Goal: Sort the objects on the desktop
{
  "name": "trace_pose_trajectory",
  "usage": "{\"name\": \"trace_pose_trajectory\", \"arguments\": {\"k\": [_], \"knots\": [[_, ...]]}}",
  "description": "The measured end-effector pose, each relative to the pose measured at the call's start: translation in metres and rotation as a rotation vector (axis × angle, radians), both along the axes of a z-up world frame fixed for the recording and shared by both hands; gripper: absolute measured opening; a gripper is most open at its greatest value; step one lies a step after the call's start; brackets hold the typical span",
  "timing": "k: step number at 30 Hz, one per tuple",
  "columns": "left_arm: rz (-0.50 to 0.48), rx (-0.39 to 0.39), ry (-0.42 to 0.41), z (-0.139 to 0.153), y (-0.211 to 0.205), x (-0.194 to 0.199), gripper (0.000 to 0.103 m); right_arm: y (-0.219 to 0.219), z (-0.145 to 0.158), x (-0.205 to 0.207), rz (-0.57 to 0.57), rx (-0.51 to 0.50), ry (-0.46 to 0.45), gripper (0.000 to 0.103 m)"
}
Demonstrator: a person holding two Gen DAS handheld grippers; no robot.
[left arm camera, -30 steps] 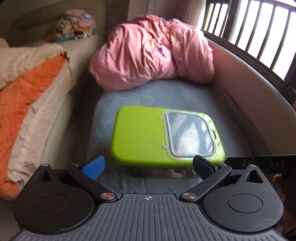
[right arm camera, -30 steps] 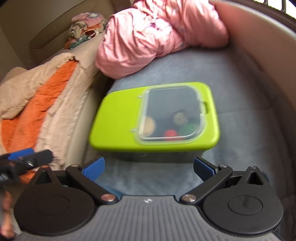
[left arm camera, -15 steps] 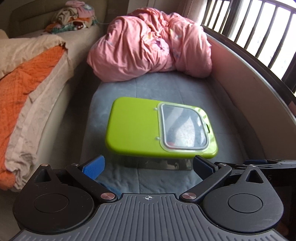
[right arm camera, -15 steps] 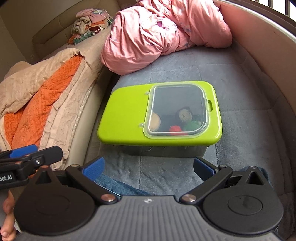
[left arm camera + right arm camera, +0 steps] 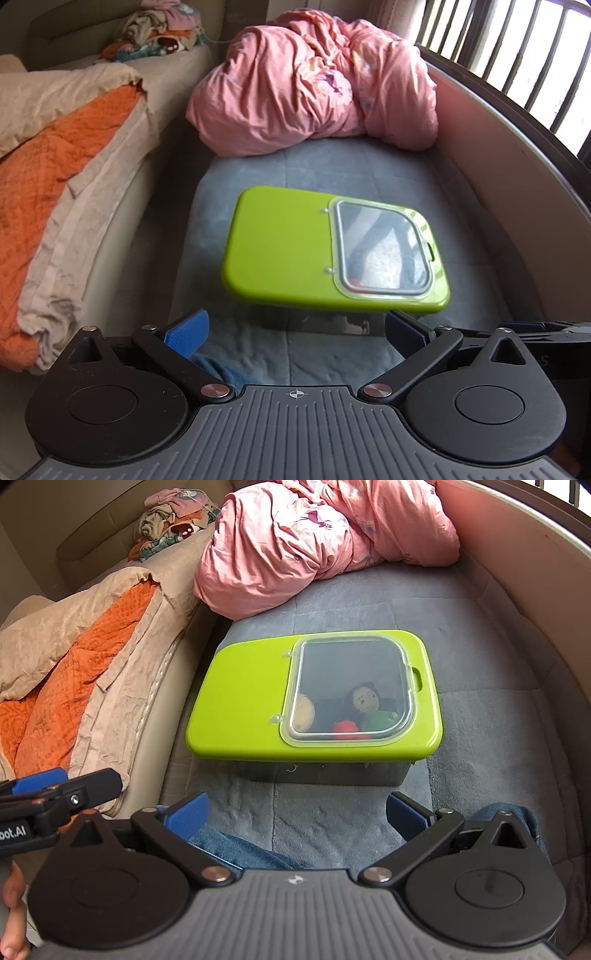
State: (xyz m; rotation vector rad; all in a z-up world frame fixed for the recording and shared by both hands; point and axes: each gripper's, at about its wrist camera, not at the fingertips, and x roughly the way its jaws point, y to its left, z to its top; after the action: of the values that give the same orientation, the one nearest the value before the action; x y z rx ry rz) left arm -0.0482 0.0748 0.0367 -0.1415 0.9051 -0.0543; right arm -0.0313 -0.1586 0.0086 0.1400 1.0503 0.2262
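Inside, the green-lidded box (image 5: 314, 709) shows soft dolls (image 5: 369, 709).

Grey-blue padded mat (image 5: 480, 635), quilted in squares: this is the surface I work over, a long strip between a beige cushioned edge on its left and a curved pinkish-beige wall (image 5: 524, 576) on its right.

Lying directly on it:
- One storage box (image 5: 317, 771), dark translucent body, at the middle of the mat, clear of both side edges. Lime-green lid (image 5: 240, 709) shut on top, with a clear hinged window (image 5: 351, 686) toward the right end.
- One pink quilt (image 5: 314, 531), bundled, filling the far end from side to side, apart from the box.
- My knees in blue denim (image 5: 240, 849), at the near edge.
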Motion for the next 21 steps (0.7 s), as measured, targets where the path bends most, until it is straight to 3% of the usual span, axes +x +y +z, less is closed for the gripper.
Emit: {"name": "trace_pose_trajectory", "arguments": {"k": [21], "knots": [[0.012,-0.004,0.033,-0.0101,0.0001,0.0052,0.103,0.0012,-0.0051,0.002,-0.004,-0.014,0.009,0.103]]}}
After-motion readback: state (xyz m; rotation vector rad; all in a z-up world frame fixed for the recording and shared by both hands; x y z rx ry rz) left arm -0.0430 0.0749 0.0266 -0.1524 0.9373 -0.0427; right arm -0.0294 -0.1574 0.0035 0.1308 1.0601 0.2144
